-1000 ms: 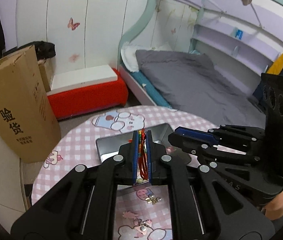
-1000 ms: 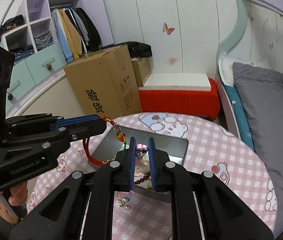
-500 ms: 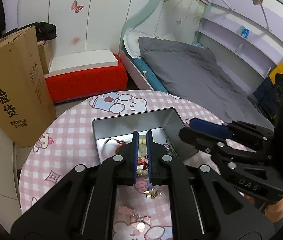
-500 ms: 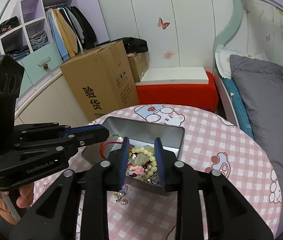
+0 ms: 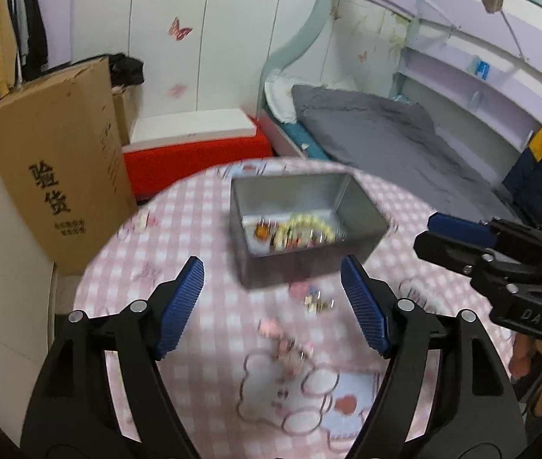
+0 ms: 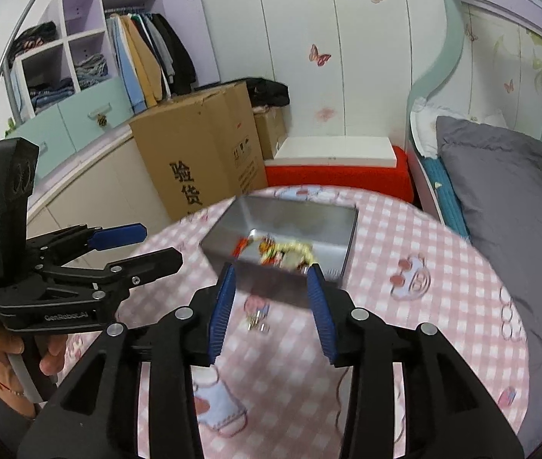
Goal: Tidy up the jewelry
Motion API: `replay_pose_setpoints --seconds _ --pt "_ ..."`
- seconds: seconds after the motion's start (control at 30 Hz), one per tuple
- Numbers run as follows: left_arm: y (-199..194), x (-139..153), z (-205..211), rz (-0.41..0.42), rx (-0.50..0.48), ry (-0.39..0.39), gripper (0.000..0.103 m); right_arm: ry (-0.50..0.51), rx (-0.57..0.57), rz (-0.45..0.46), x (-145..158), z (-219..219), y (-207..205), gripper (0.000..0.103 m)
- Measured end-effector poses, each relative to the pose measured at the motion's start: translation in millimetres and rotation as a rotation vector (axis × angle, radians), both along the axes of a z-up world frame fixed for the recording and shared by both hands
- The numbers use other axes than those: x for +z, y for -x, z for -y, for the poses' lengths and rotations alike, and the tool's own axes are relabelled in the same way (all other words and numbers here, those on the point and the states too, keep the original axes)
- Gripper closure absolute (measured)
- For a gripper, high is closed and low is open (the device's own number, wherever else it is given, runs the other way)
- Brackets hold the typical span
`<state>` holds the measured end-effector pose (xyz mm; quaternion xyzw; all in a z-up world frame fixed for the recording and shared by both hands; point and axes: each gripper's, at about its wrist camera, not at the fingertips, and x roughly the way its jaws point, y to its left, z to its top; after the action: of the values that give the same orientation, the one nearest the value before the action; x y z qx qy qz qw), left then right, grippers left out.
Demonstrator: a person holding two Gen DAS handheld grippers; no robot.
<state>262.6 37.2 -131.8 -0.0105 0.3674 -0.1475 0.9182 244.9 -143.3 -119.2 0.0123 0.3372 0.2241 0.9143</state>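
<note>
Jewelry still loose on the pink checked table point(image 5: 202, 344): 2 small pieces, a pink charm cluster point(image 5: 286, 340) nearest and metallic earrings point(image 5: 319, 303) beyond, both between the empty, opening jaws of the left gripper point(image 5: 272, 290). The right gripper point(image 6: 271, 287), also empty and opening, hovers just short of the earrings point(image 6: 257, 323). Farther off, the metal tin point(image 5: 366, 206) holds the beaded pieces point(image 5: 301, 229), so the left hand seems nearer the charm.
</note>
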Motion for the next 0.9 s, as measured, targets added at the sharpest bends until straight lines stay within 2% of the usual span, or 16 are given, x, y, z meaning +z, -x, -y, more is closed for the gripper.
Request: replay_pose_setpoints --seconds 0.4,0.47,0.53,0.6,0.67,0.7,0.73,0.9 --pt "14 -59 22 -0.109 -0.039 -0.069 0.03 0.02 -0.001 -0.098 -42 -5 19 0.065" --pt "12 -63 23 -0.116 -0.037 -0.074 0.036 0.02 -0.004 -0.108 -46 -4 20 0.065" --pt "10 -70 26 -0.136 -0.049 -0.08 0.055 0.02 -0.005 -0.113 -49 -4 20 0.064" --pt "10 -77 31 -0.156 -0.061 -0.105 0.061 0.02 -0.003 -0.115 -50 -5 19 0.064" --pt "13 -79 34 -0.133 -0.062 -0.136 0.065 0.025 0.0 -0.117 -51 -7 17 0.063" --pt "15 -79 33 -0.127 -0.061 -0.14 0.073 0.027 0.0 -0.118 -52 -7 16 0.063" --pt "14 -78 30 -0.129 -0.061 -0.122 0.077 0.028 0.001 -0.119 -53 -8 15 0.063" --pt "15 -75 18 -0.131 -0.064 -0.061 0.081 0.049 0.013 -0.143 -63 -20 1 0.063"
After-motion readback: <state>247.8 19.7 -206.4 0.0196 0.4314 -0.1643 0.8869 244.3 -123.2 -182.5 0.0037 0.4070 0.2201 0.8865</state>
